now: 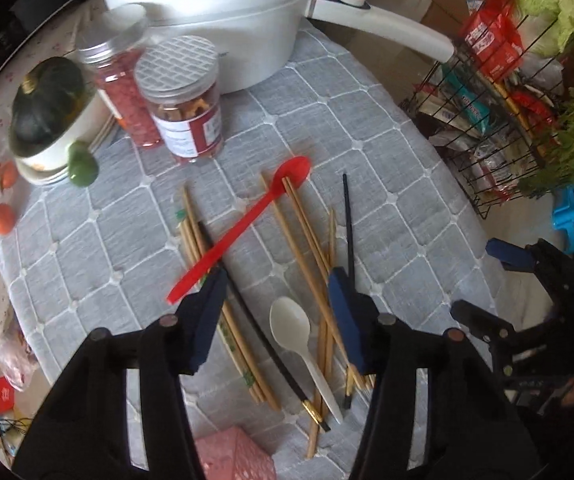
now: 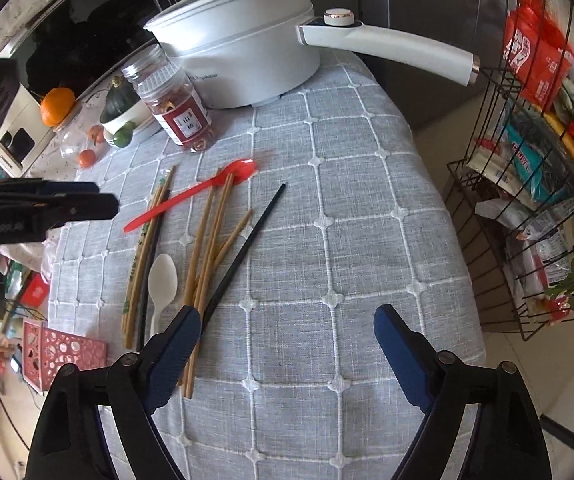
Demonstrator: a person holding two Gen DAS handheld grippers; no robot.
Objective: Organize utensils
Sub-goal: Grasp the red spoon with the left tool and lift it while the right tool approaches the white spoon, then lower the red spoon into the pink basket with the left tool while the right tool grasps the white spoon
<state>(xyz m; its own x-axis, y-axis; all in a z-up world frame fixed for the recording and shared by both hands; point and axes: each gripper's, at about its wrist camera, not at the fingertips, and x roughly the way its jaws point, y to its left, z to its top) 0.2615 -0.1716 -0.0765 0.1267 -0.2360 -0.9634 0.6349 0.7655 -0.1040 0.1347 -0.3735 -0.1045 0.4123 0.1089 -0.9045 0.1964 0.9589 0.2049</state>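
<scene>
Utensils lie loose on a grey quilted cloth (image 1: 387, 184): a red spoon (image 1: 243, 224), a white spoon (image 1: 291, 326), several bamboo chopsticks (image 1: 307, 224) and black chopsticks (image 1: 349, 220). My left gripper (image 1: 277, 300) is open and empty, hovering over the pile, fingers either side of the white spoon. My right gripper (image 2: 287, 318) is open and empty, to the right of the pile; its left finger (image 2: 175, 354) is over the bamboo chopstick ends. In the right wrist view I see the red spoon (image 2: 191, 199), white spoon (image 2: 161, 280) and a black chopstick (image 2: 247, 246). A pink perforated basket (image 2: 61, 354) stands at the near left edge.
A white electric pot (image 2: 247, 60) with a long handle stands at the back. Two jars (image 1: 183, 100) and a bowl with a dark squash (image 1: 47, 108) stand at the back left, with small oranges (image 1: 3, 196). A wire rack (image 2: 527, 200) of packets stands off the table's right edge.
</scene>
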